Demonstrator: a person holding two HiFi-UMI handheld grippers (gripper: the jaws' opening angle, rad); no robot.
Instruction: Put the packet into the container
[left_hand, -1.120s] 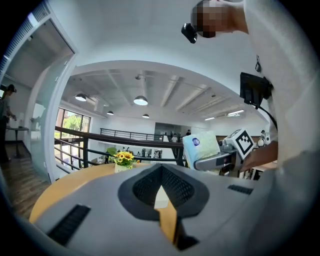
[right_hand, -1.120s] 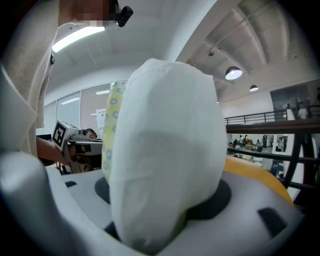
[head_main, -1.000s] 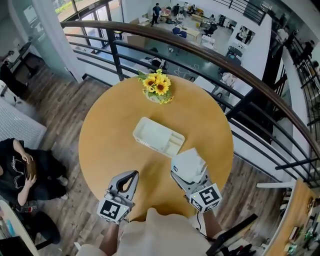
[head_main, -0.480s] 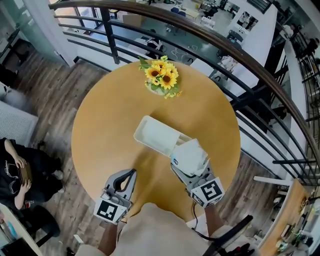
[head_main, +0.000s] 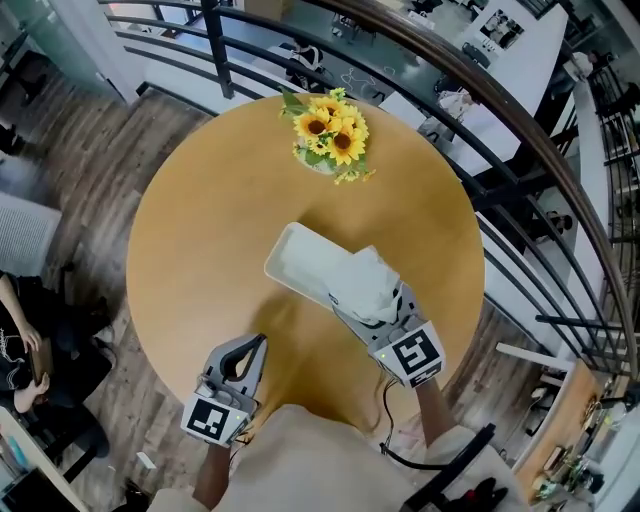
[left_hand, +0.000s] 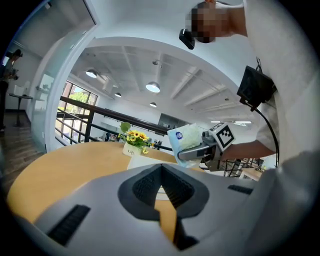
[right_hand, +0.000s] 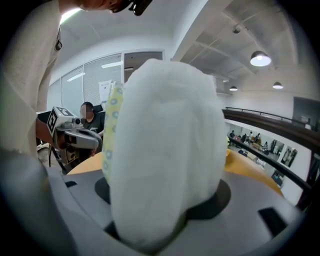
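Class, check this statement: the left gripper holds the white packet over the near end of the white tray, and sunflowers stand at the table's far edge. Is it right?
One detail is wrong. The right gripper, not the left, holds the white packet over the near end of the white tray, as the head view shows. The left gripper is shut and empty. The sunflowers do stand at the table's far edge.

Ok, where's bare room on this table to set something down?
Widest free patch: the left half of the table, bordered by the sunflowers, the container and the left tool. A smaller bare strip lies between the sunflowers and the container's far side, running to the right edge. Crowded: the container's near-right end, where the right tool holds the packet over it.
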